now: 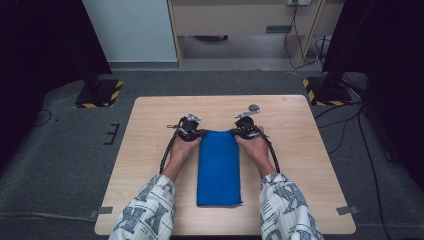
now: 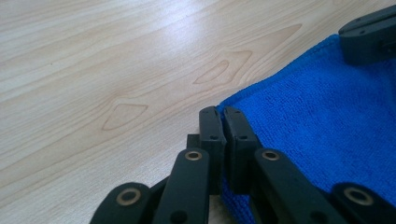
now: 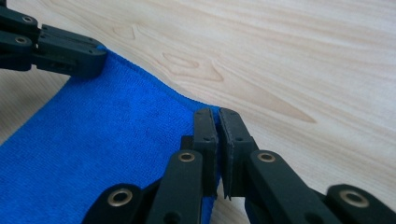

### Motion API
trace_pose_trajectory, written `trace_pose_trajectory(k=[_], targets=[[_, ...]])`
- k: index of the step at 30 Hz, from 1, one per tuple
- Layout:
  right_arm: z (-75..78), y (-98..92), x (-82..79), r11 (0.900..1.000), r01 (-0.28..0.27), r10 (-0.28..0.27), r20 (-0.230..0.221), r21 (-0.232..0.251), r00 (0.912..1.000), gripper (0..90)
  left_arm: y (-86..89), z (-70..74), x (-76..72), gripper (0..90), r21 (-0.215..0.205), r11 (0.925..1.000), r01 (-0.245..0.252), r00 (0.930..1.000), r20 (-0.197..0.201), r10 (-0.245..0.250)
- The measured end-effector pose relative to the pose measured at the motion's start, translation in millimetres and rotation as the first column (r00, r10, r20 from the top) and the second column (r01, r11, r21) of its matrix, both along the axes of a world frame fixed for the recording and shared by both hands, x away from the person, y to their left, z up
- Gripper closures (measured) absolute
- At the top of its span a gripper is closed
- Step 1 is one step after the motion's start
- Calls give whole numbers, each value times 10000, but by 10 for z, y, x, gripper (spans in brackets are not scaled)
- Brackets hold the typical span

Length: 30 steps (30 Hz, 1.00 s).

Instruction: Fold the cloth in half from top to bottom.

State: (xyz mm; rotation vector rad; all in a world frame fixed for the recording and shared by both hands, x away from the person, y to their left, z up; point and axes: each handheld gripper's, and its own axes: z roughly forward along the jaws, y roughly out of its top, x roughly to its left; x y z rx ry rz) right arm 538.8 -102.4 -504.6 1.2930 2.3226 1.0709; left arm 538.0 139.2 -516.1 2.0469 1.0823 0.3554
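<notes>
A: Left to right, please. Left gripper (image 1: 191, 131) first; state?

B: Jaws drawn together on the far left corner of the blue cloth (image 1: 218, 167); in the left gripper view the two pads meet with the blue edge pinched between them; nothing else held.

A: The cloth itself; where is it?

B: Lying flat in the middle of the bench (image 1: 150, 115), a long narrow strip running from the person's side away toward the far edge; it looks already folded lengthwise, judging by the narrow shape and thick edge; far end between the two grippers, near end free.

A: Right gripper (image 1: 247, 130)?

B: Same picture mirrored; jaws closed on the far right corner, cloth edge nipped between the pads in the right gripper view; the left gripper's jaws show across the cloth at the opposite corner.

A: Progress, in your judgement?

B: Both far corners secured, so the grasp step is done; cloth not yet lifted, still flat on the wood; what remains is probably to raise the far end and bring it toward the near end, then release.
</notes>
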Motion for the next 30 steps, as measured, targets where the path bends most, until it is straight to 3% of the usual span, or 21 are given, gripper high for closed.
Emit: trace_pose_trajectory(k=[4,13,15,23,30], targets=[[76,-12,-12,9996,70,-73,119,276,9999,866,21,81,-23,872,-65,10000,-5,9999,164,6],[253,-31,-24,9988,96,-117,446,470,9989,866,46,297,-58,875,-256,9997,-57,9977,676,74],[301,-35,-21,9988,57,-83,514,489,9986,867,44,338,-58,875,-119,9999,-6,9977,678,15],[455,-59,-3,9972,131,-184,731,733,9972,867,45,511,-50,878,-376,9993,12,9944,1055,28],[534,-64,29,9959,120,-198,861,901,9961,867,62,558,-32,880,-515,9987,-31,9943,1065,86]])
